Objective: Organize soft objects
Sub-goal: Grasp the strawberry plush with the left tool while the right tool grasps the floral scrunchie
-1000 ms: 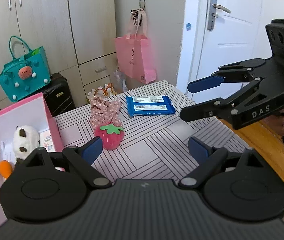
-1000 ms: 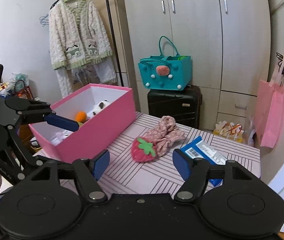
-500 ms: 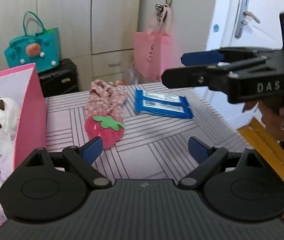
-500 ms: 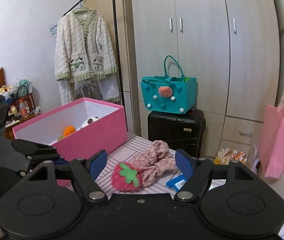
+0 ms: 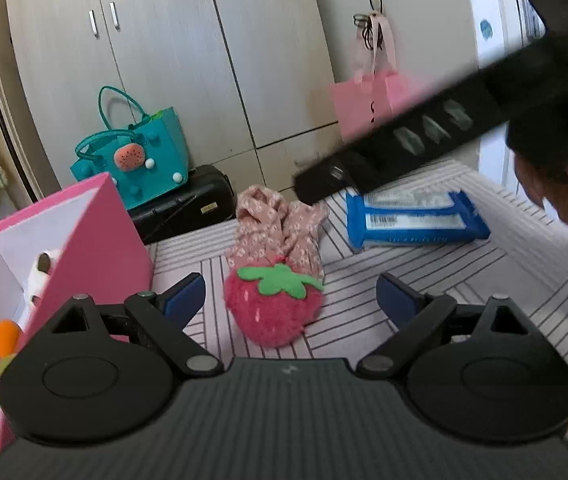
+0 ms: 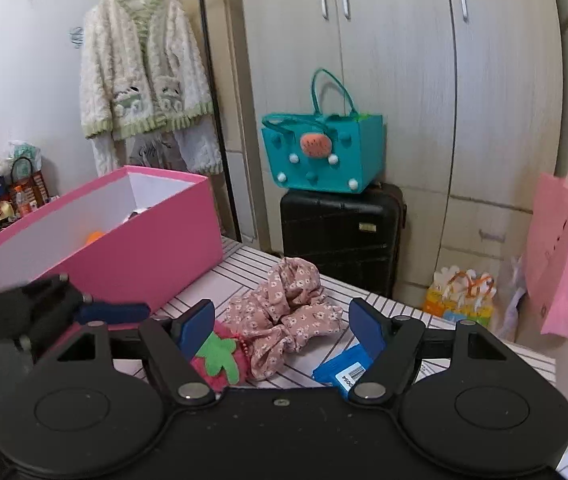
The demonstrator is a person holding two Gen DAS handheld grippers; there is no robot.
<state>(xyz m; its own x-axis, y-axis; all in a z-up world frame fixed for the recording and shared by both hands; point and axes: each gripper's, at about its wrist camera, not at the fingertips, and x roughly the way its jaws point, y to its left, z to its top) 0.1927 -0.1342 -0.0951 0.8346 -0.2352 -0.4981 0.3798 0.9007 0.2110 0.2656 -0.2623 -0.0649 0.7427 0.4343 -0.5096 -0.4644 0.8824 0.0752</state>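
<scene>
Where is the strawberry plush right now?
In the left wrist view, the strawberry plush sits on the striped table between the open fingers, against the floral fabric, right of the pink box.

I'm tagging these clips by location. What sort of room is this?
Most likely a bedroom at home: a tall wardrobe lines the wall, a knitted cardigan hangs on a clothes rail, and a black suitcase stands by the striped table bearing a strawberry plush.

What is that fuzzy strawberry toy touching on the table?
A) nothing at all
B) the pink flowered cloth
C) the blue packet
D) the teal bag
B: the strawberry toy lies right against the pink flowered cloth, with the blue packet apart.
</scene>
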